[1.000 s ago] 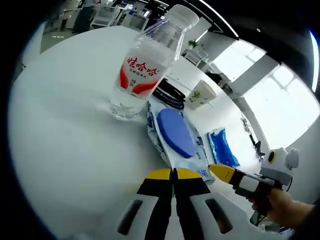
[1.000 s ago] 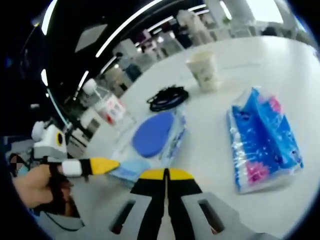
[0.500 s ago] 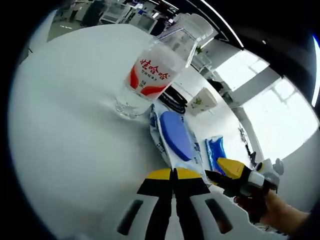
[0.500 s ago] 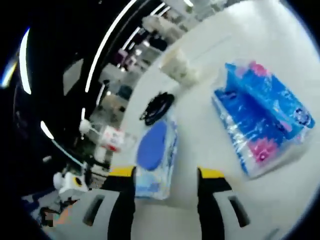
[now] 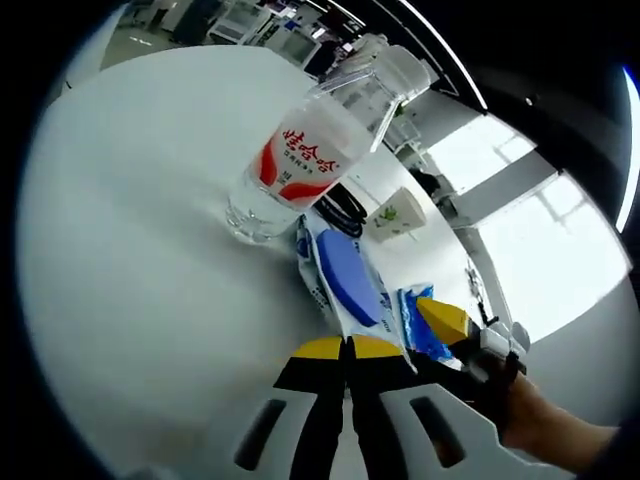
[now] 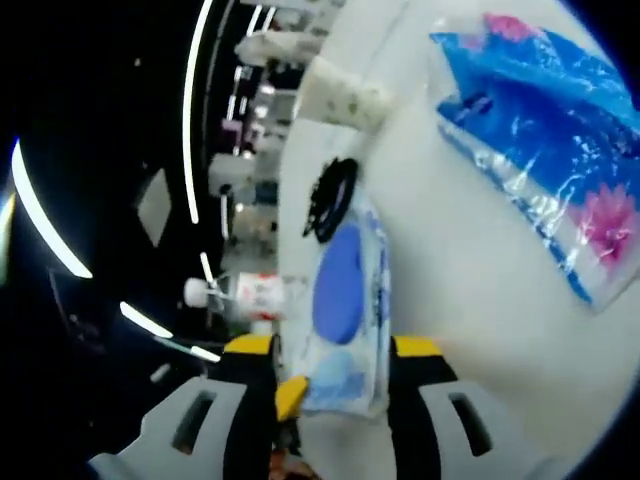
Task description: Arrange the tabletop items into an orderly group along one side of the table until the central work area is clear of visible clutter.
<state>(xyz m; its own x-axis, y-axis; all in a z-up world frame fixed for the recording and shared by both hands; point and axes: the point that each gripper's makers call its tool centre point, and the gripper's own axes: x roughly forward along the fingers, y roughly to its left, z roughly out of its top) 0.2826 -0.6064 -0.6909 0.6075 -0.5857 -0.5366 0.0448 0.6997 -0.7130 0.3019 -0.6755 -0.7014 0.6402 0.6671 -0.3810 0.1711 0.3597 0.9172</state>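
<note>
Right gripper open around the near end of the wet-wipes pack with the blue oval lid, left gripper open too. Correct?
Not quite: the left gripper is shut, its yellow-tipped jaws pressed together in the left gripper view. The right gripper is open, its jaws either side of the near end of the wet-wipes pack with the blue oval lid.

Round white table [image 5: 130, 250], bright windows [image 5: 540, 270], ceiling light strips [image 6: 195, 90], dim office furniture
</note>
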